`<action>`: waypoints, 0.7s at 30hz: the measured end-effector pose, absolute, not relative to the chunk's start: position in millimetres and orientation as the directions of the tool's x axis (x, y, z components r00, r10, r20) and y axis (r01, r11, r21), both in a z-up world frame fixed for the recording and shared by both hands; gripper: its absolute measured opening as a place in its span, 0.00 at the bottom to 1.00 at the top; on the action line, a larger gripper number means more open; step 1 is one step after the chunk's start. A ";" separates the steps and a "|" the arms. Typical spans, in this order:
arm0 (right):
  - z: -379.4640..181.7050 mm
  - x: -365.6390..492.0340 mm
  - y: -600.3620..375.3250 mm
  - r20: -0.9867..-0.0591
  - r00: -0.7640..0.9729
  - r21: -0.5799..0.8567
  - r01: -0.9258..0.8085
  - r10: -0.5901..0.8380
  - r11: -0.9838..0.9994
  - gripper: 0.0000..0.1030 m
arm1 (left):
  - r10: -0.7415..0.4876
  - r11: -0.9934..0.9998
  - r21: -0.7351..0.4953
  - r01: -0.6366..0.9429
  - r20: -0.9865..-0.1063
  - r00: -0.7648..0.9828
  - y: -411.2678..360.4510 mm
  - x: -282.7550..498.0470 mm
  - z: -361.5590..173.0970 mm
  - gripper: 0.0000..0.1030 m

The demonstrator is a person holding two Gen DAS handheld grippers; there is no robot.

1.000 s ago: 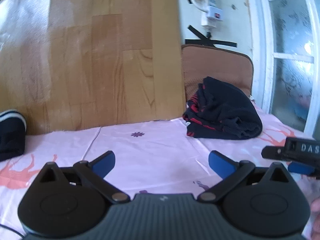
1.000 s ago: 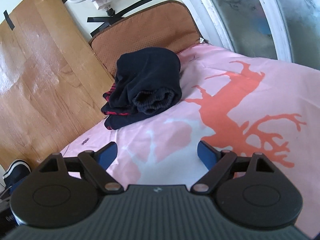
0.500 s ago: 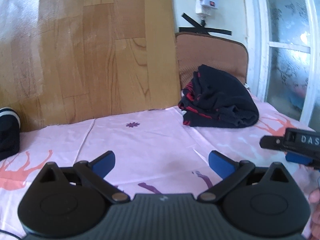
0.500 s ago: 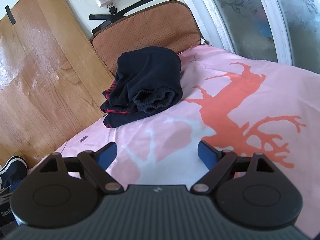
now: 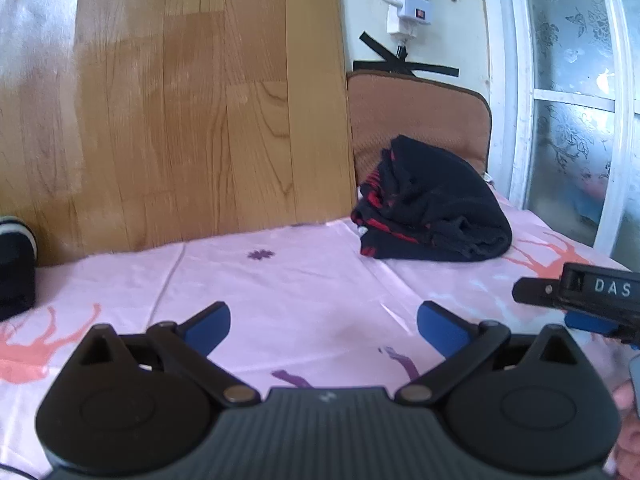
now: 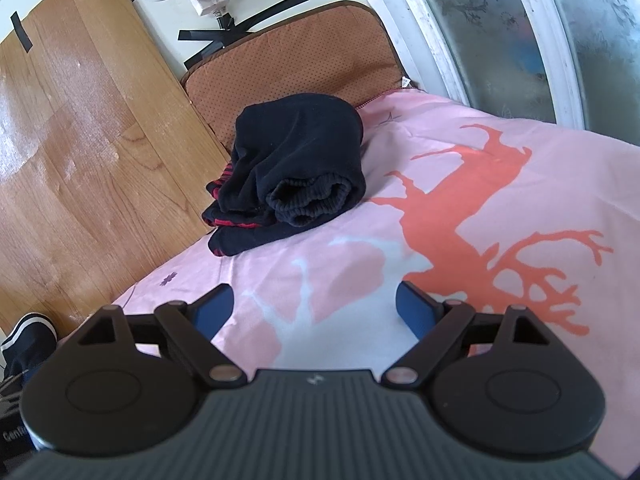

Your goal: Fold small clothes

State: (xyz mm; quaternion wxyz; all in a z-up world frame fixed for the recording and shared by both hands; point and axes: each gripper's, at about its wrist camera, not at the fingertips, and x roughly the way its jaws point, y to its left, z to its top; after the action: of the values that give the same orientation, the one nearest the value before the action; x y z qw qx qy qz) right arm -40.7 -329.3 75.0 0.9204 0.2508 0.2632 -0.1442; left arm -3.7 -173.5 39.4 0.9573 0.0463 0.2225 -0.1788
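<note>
Clothes first: the dark navy garment with red stripes (image 5: 432, 216) lies bundled at the far end of the pink printed sheet (image 5: 304, 292), up against the brown cushion (image 5: 420, 116) near the frosted window (image 5: 576, 120). In your right wrist view the same bundle (image 6: 296, 172) shows a ribbed cuff or waistband rolled toward you; whether it counts as neatly folded I cannot tell, it looks more rolled than flat. A second dark piece with white stripes (image 5: 14, 264) sits at the left edge of the sheet, well apart from the first, partly out of frame.

Your left tool (image 5: 324, 320) has its blue pads spread wide with nothing but sheet between them. Your right tool (image 6: 314, 308) is equally wide open and holds nothing; its tip (image 5: 580, 300) shows at the right of the left wrist view.

My reading is that you are between garments, both tools hovering over bare sheet. The next move likely calls for reaching left to the striped piece, pinching one edge with each tool and drawing it flat onto the open middle of the sheet before any fold.
</note>
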 end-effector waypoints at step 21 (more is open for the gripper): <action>81.1 -57.3 -275.8 -0.600 0.776 0.255 0.415 -0.194 0.873 0.90 | -0.256 0.950 -0.005 0.312 -0.582 0.772 -162.0 18.9 43.8 1.00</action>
State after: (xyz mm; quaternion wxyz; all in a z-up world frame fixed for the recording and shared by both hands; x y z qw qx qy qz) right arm -57.3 -275.8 81.1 0.9230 0.1901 0.2910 -0.1649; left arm 18.9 -162.0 43.8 0.9402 0.0459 0.3020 -0.1509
